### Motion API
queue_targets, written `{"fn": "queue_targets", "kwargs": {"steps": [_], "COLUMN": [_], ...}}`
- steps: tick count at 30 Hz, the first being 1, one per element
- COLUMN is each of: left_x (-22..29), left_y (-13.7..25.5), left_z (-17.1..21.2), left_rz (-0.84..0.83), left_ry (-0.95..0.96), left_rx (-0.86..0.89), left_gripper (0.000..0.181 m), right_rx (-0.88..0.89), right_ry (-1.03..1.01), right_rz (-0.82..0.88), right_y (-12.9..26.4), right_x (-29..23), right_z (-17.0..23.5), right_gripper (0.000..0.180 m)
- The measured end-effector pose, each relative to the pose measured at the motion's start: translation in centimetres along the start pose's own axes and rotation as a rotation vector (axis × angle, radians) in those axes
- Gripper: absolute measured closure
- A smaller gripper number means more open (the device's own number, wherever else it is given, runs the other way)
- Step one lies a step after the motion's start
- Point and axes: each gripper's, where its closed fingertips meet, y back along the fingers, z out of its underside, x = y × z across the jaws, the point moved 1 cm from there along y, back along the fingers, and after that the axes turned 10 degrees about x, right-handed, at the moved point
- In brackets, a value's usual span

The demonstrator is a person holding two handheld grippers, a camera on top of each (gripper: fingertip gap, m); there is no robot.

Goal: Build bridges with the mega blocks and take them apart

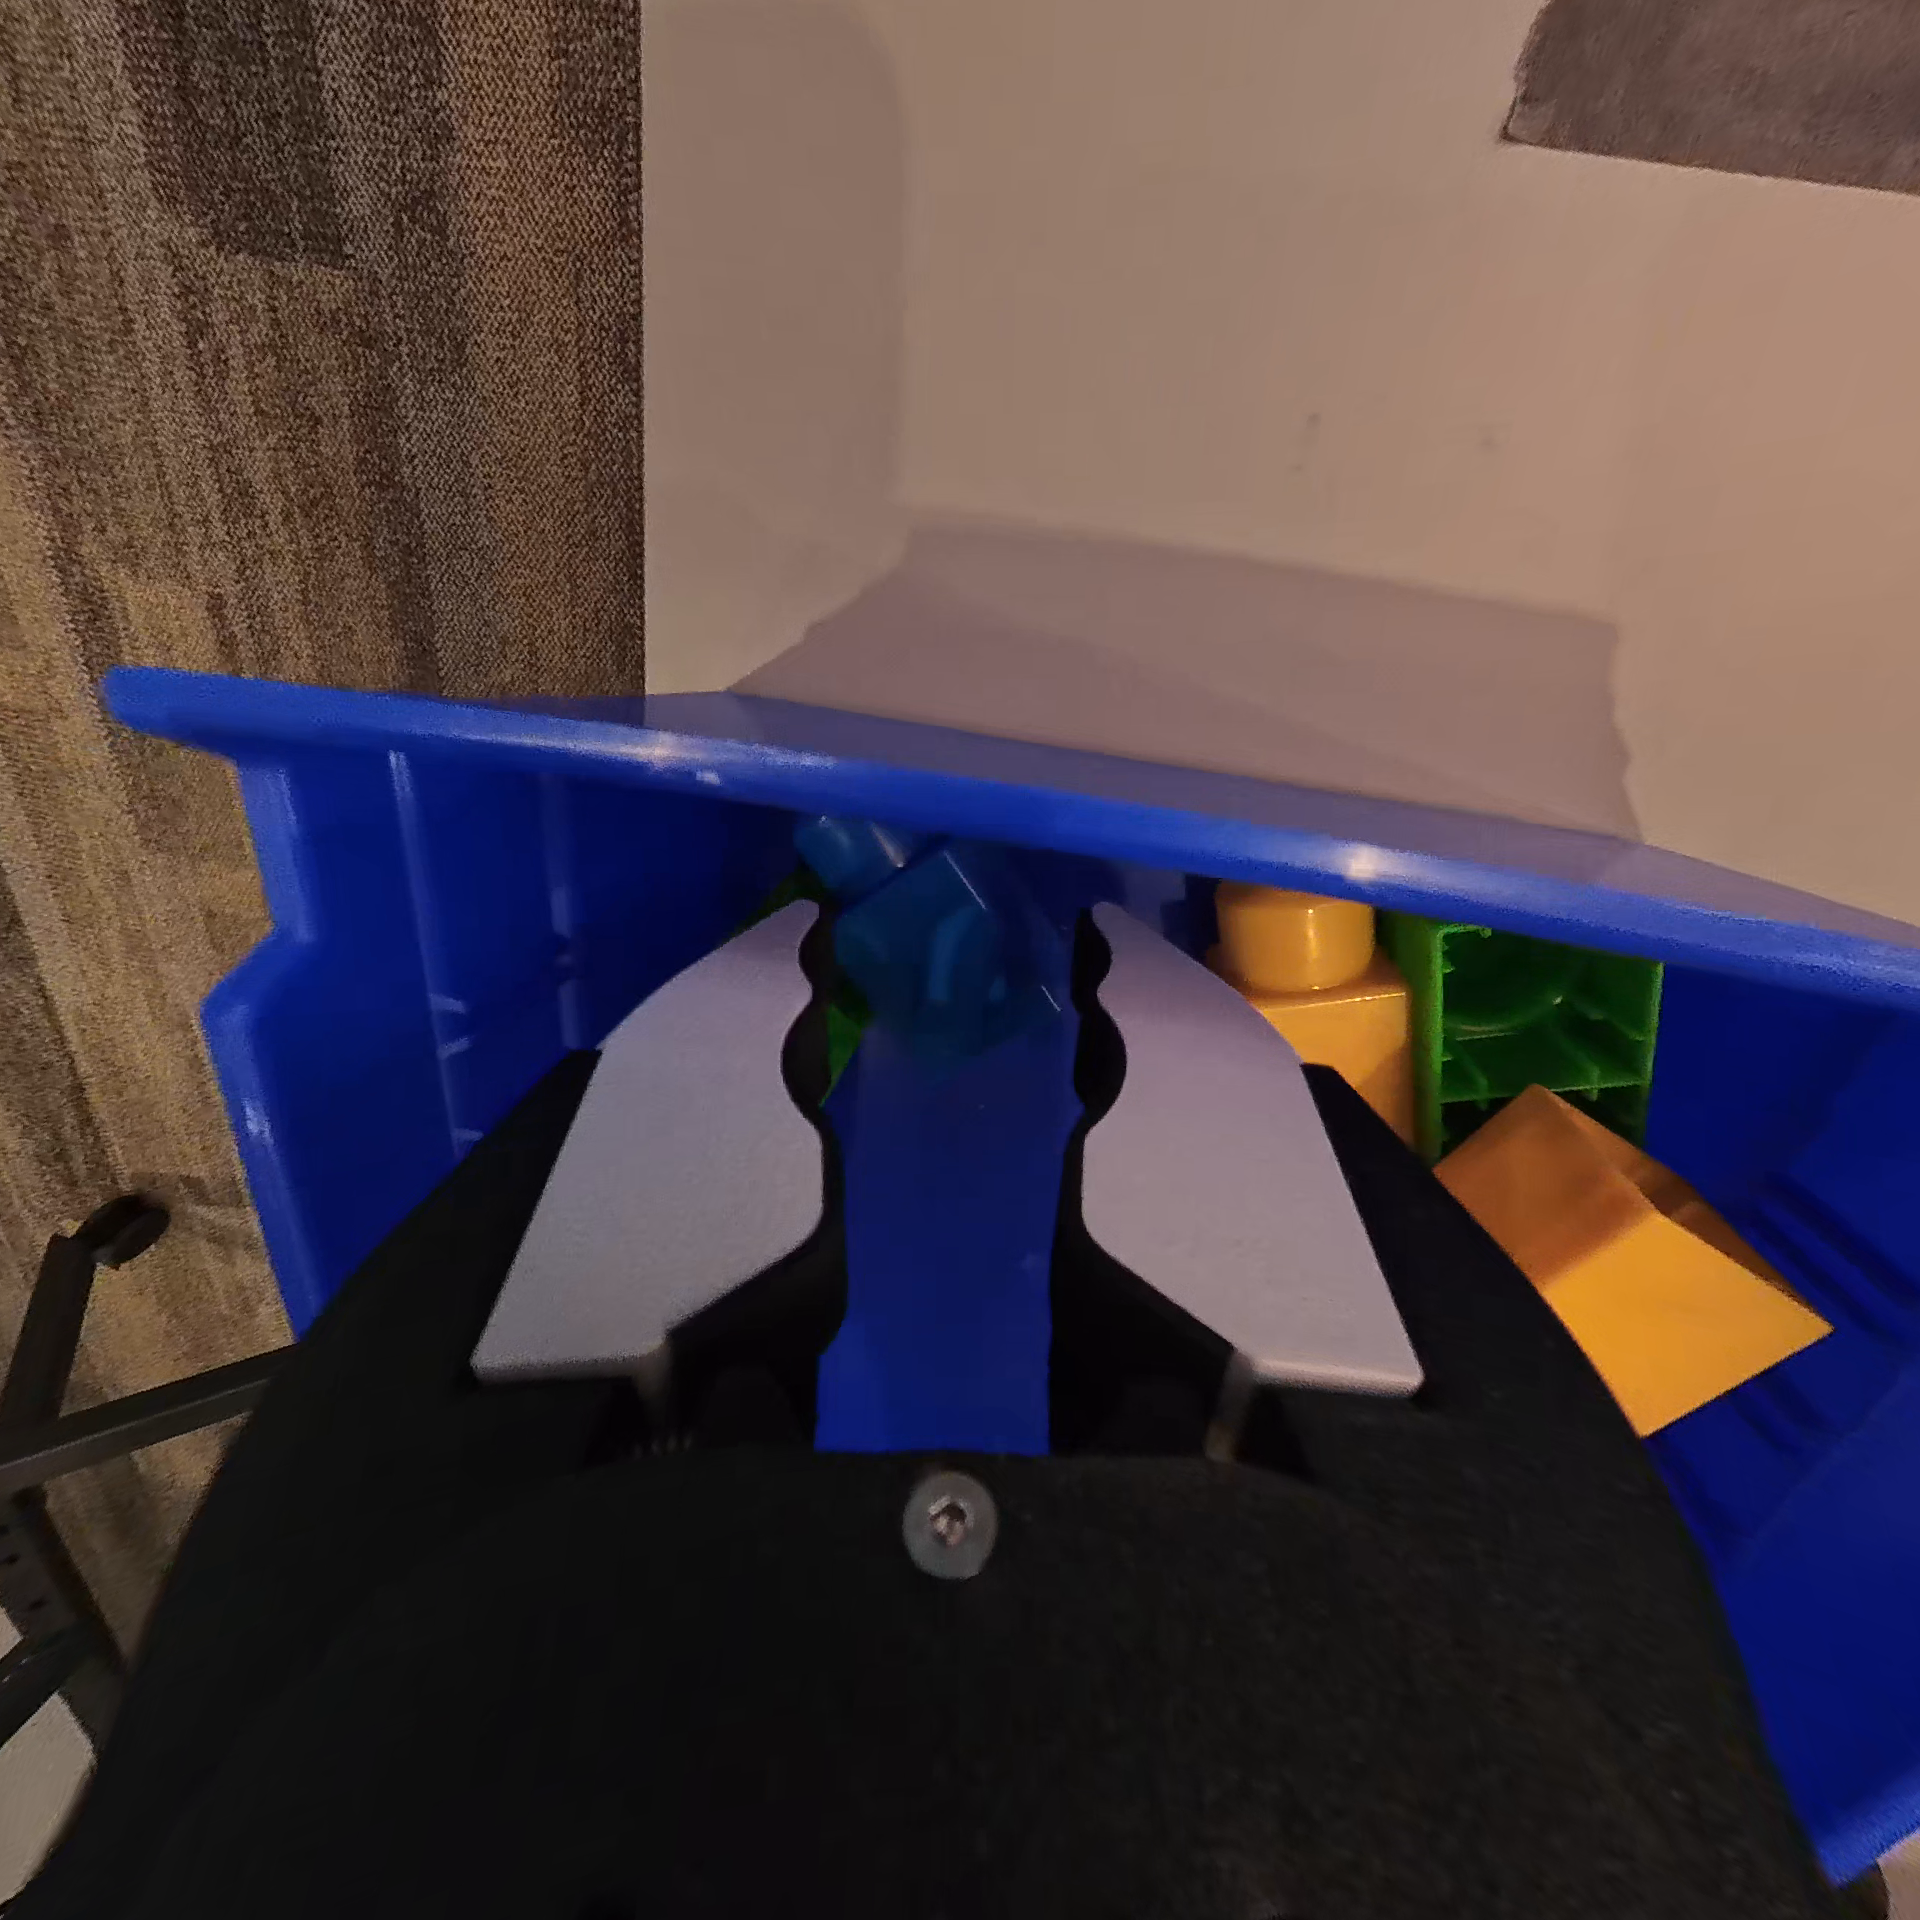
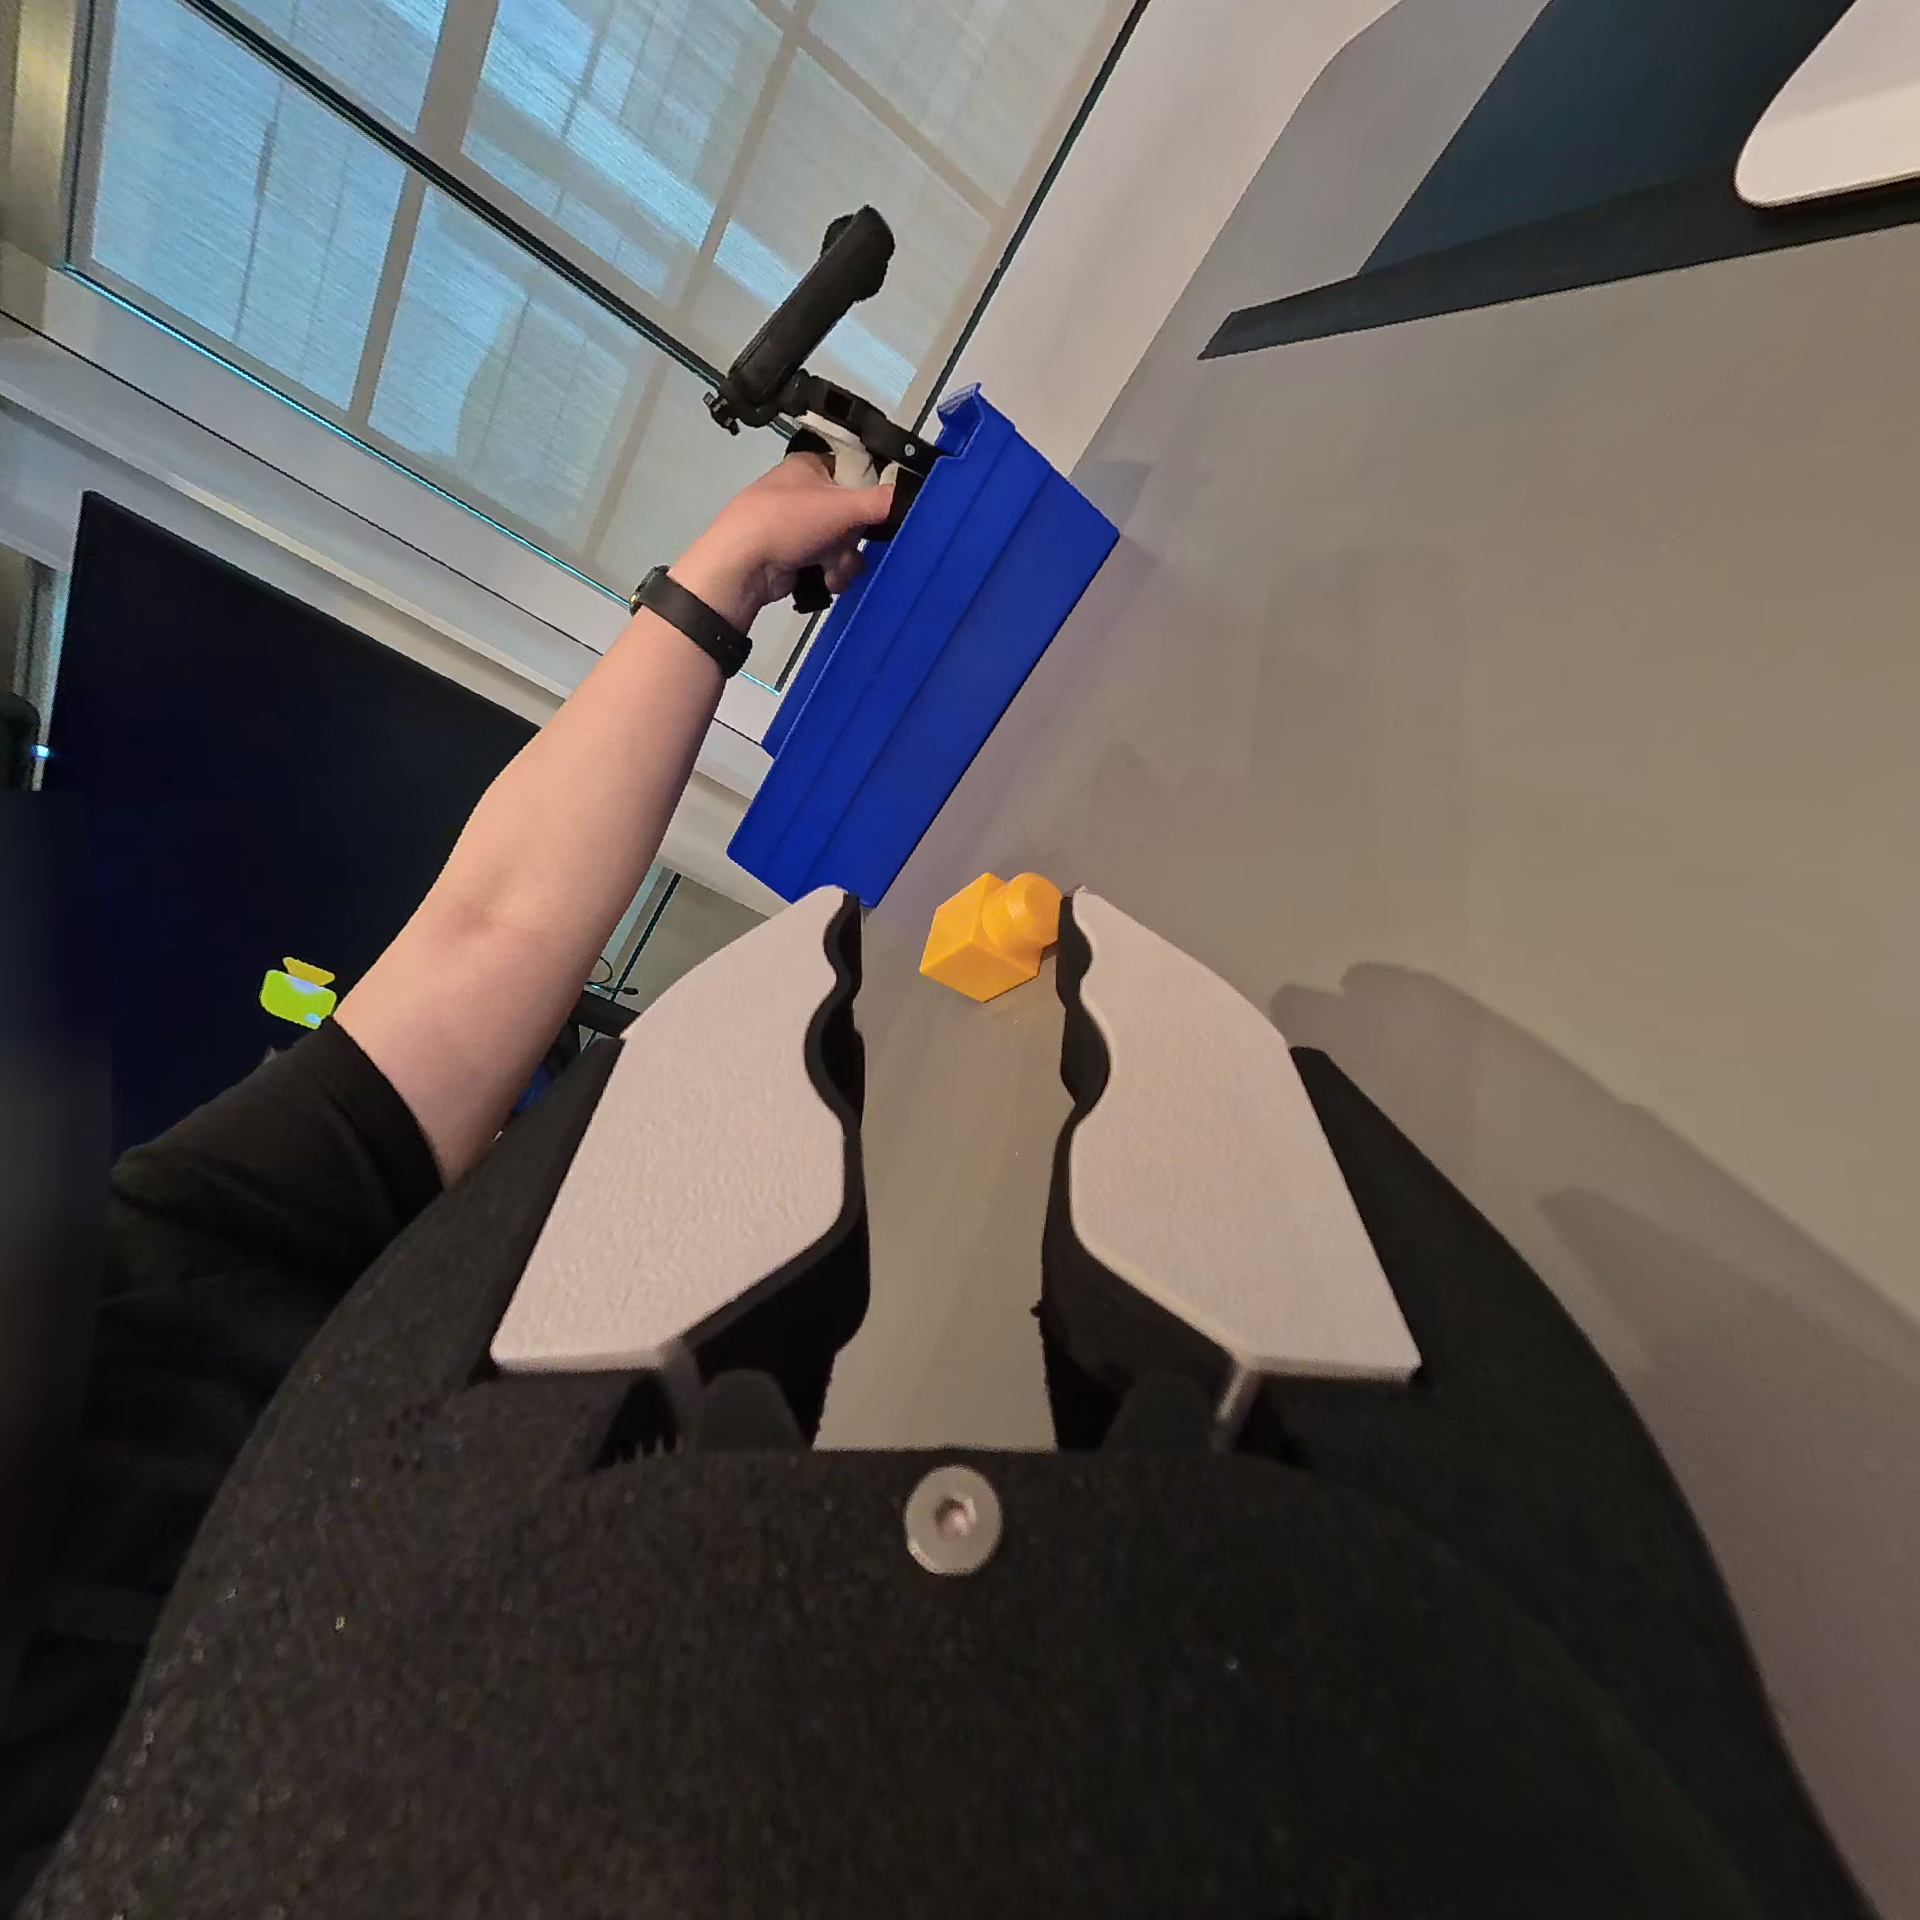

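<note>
A white table [image 2: 1507, 727] carries a blue plastic bin [image 2: 925, 665] tipped up on its side, and the left gripper [image 1: 951, 935] is clamped on the bin's near wall, which runs up the gap between its fingers. Inside the bin, a green block [image 1: 1538, 1029] and yellow blocks [image 1: 1320, 997] lie right of the fingers, and a blue block [image 1: 935, 966] sits just past the fingertips. The right gripper [image 2: 961, 904] hovers with fingers apart, a small yellow block [image 2: 987, 935] on the table between its tips, nearer the right one.
</note>
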Motion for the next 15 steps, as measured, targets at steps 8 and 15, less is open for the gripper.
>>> {"fn": "queue_targets", "kwargs": {"steps": [8,15], "left_x": [0.1,0.2], "left_y": [0.5,1.0], "left_z": [1.4,-0.3], "left_rz": [0.016,0.022], "left_ry": [-0.035,-0.154], "left_rx": [-0.071,0.077], "left_gripper": [0.139,0.145], "right_rx": [-0.005,-0.011], "right_ry": [-0.002,-0.002], "right_rz": [-0.007,-0.012], "right_y": [-0.1,-0.3], "right_x": [-0.2,-0.3], "right_z": [0.1,0.3], "right_gripper": [0.144,0.144]}}
